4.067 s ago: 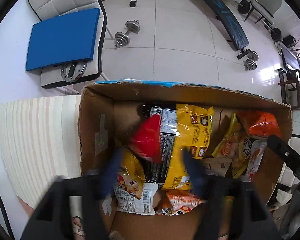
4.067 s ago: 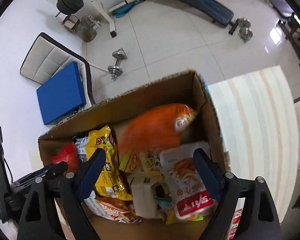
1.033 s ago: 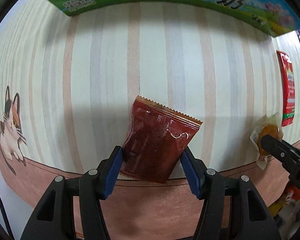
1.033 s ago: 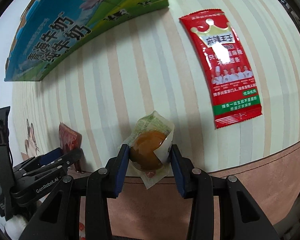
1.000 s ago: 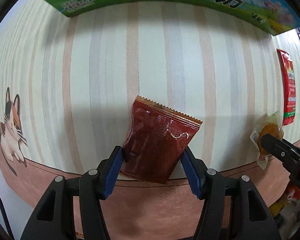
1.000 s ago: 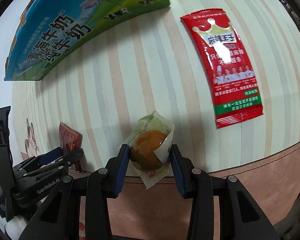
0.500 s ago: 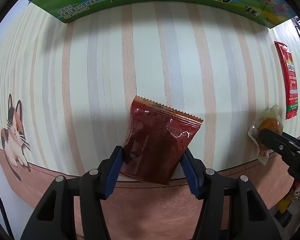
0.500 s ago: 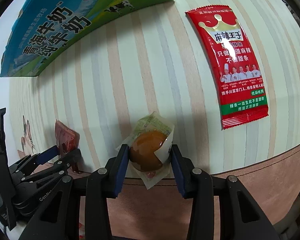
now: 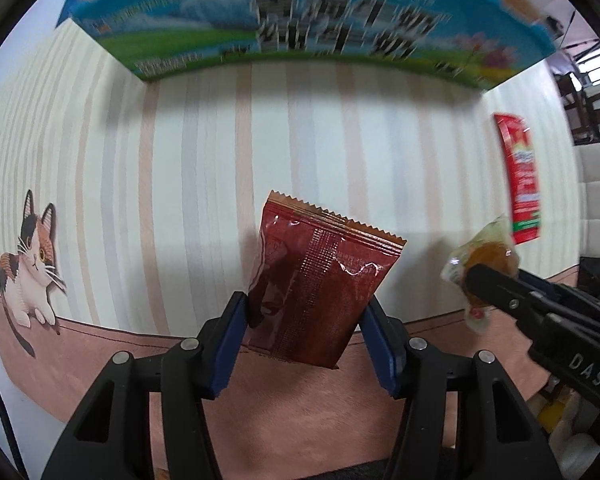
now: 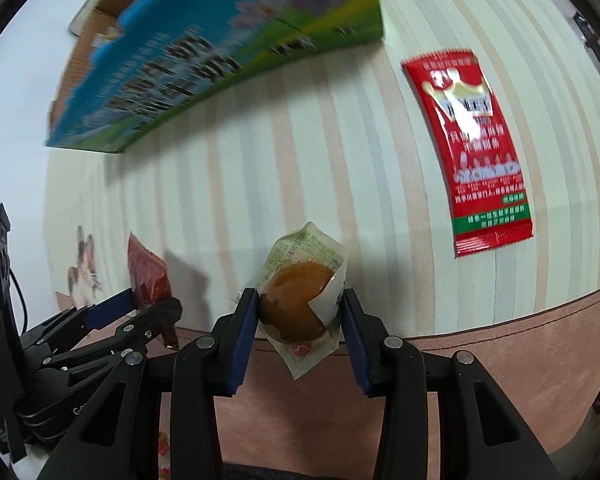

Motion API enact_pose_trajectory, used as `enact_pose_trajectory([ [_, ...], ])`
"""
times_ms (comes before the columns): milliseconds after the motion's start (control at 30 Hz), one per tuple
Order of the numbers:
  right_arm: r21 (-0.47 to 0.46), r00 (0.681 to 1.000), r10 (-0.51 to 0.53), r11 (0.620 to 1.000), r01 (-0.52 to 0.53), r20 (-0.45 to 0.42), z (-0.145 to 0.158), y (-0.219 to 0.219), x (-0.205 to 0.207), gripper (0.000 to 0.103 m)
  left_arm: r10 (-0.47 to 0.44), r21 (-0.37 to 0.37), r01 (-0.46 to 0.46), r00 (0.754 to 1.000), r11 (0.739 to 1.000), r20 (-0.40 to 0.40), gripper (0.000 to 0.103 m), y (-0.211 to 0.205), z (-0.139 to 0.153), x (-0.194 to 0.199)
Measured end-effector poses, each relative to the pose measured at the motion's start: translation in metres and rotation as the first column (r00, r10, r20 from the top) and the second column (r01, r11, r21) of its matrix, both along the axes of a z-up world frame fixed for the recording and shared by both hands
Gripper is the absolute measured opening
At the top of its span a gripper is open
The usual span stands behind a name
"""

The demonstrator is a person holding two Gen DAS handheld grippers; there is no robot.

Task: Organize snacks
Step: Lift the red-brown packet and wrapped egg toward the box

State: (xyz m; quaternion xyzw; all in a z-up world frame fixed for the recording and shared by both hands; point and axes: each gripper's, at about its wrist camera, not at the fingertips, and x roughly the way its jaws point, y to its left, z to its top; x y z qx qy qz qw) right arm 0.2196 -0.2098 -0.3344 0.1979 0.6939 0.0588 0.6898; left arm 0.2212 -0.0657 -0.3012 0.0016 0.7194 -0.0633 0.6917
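Left gripper (image 9: 304,320) was clamped on the lower part of a dark red foil pouch (image 9: 320,276), centre of the left wrist frame, 2 blue pads (image 9: 230,340) pinching its side edges; its jaws had just been closing a little with the pouch between them. The pouch looked light, thin and floppy, slick foil, likely to buckle or slide if squeezed only at the edge; a hold lower on the flat body seemed safer than the serrated top seal.

Right gripper (image 10: 300,316) was clenched on a wrapped brown egg (image 10: 296,304), lower centre of the right wrist frame, pads on either side of the round bulge. It read as firm but crushable, with loose slippery film around it; gripping the bulge itself, not the film tail, looked best.

Both hung above the striped mat (image 10: 228,184). A long red sachet (image 10: 472,152) lay flat at right, the blue-green carton (image 10: 204,52) at upper left.
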Motion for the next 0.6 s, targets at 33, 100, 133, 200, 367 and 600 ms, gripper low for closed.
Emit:
enact_pose_trajectory([
  [33, 0.007, 1.000, 0.004, 1.000, -0.004, 0.013, 0.007, 0.000, 0.001, 0.044, 0.005, -0.015, -0.005, 1.000, 1.000, 0.015, 0.054, 0.001, 0.011, 0.000],
  [100, 0.023, 0.999, 0.006, 1.000, -0.007, 0.038, 0.021, 0.001, 0.002, 0.044, 0.013, -0.038, -0.012, 0.999, 0.999, 0.038, 0.054, 0.003, 0.029, 0.003],
  [133, 0.034, 0.998, 0.006, 0.999, -0.008, 0.055, 0.031, 0.001, 0.004, 0.044, 0.020, -0.052, -0.018, 0.999, 0.998, 0.048, 0.054, 0.004, 0.038, 0.004],
  [200, 0.047, 0.997, 0.008, 0.999, -0.012, 0.080, 0.045, -0.001, 0.008, 0.044, 0.029, -0.081, -0.024, 0.997, 0.996, 0.066, 0.054, 0.006, 0.055, 0.012],
  [367, 0.092, 0.988, -0.002, 0.996, -0.012, 0.155, 0.086, -0.009, 0.025, 0.044, 0.049, -0.153, -0.028, 0.990, 0.988, 0.130, 0.054, 0.013, 0.103, 0.038],
  [600, 0.119, 0.968, -0.011, 0.993, -0.020, 0.251, 0.132, -0.013, 0.082, 0.044, 0.043, -0.201, -0.006, 0.983, 0.980, 0.180, 0.054, 0.008, 0.144, 0.104],
])
